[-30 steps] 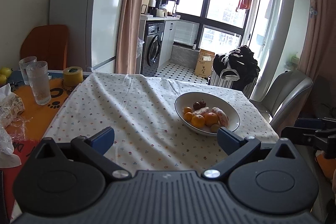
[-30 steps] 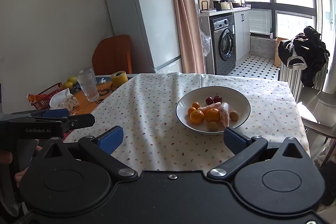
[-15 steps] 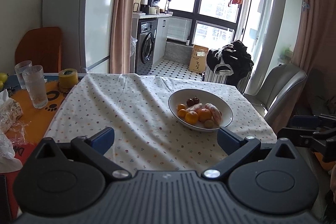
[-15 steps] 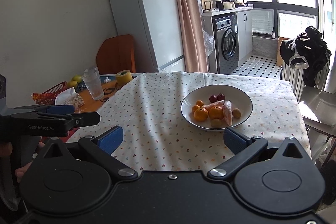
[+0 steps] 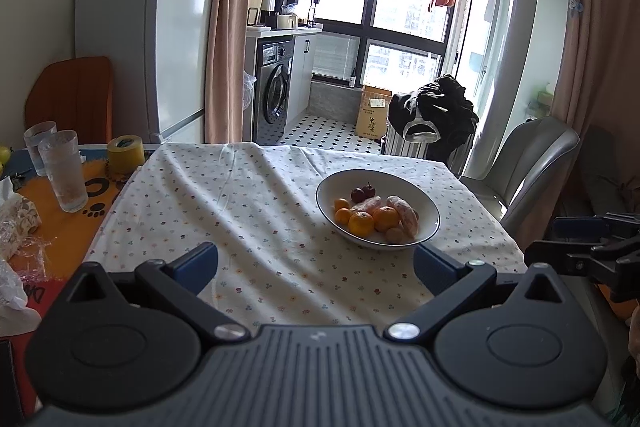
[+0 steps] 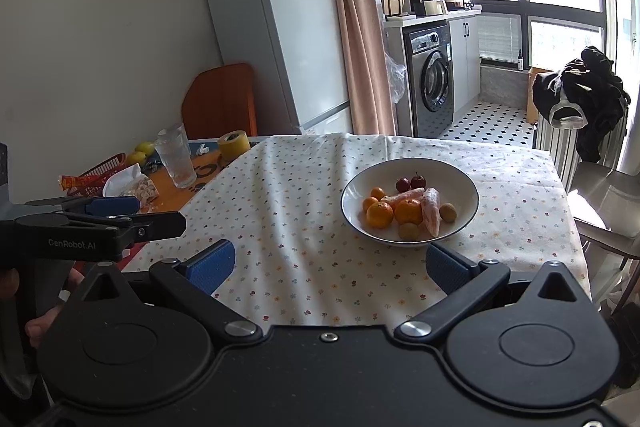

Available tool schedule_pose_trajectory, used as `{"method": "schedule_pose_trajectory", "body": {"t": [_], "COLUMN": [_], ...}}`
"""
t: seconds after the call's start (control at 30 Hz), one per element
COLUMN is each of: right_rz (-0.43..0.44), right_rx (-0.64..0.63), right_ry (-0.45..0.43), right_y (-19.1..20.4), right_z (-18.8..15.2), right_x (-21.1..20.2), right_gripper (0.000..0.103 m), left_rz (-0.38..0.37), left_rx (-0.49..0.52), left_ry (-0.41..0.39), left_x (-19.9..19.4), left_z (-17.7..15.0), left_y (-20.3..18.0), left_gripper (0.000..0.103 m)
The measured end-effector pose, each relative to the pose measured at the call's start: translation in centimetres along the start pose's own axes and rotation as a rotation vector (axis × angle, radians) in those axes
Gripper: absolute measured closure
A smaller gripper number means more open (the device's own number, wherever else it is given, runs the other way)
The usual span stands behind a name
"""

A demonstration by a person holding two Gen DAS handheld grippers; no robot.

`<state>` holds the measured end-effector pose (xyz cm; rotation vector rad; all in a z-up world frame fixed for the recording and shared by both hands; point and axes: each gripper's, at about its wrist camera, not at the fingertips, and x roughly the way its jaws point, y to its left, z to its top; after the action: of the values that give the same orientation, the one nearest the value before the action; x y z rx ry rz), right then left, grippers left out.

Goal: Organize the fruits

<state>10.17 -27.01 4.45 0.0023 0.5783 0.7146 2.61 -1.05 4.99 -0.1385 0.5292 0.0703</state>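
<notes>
A white bowl (image 5: pixel 424 201) (image 6: pixel 460 183) sits on the flower-print tablecloth (image 5: pixel 240 211) (image 6: pixel 288 211), right of centre. It holds several oranges (image 5: pixel 361 222) (image 6: pixel 379 214), two dark red cherries (image 5: pixel 363 192) (image 6: pixel 411 182), pinkish peeled segments (image 5: pixel 405 214) (image 6: pixel 431 211) and small brown fruits (image 6: pixel 408 230). My left gripper (image 5: pixel 316 267) is open above the near table edge, short of the bowl. My right gripper (image 6: pixel 328 269) is open too, the bowl just beyond its right finger. Each gripper shows at the edge of the other's view, held by a hand (image 6: pixel 36 327).
Two glasses (image 5: pixel 66 169), a yellow tape roll (image 5: pixel 125 155) (image 6: pixel 234 145), snack bags (image 6: pixel 132 189) and yellow fruits (image 6: pixel 140 153) crowd the orange mat at the left. A grey chair (image 5: pixel 536 171) stands right of the table. Fridge (image 5: pixel 148 27) and washing machine (image 6: pixel 432 79) lie beyond.
Both grippers have drawn back and tilted a little, so the bowl sits slightly farther away and higher in the views. Both stay open and nothing on the table moved.
</notes>
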Motion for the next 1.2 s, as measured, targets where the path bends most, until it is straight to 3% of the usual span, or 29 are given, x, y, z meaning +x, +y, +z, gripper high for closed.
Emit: {"method": "schedule_pose_trajectory", "body": {"t": [1.2], "right_rz": [-0.006], "right_rx": [0.005], "right_ry": [0.011], "right_y": [-0.62], "right_z": [-0.13], "right_x": [-0.30], "right_gripper": [0.000], "left_rz": [-0.030], "left_rx": [-0.010], "left_ry": [0.012], "left_x": [0.17], "left_z": [0.10], "left_y": [0.29], "left_gripper": [0.000]}}
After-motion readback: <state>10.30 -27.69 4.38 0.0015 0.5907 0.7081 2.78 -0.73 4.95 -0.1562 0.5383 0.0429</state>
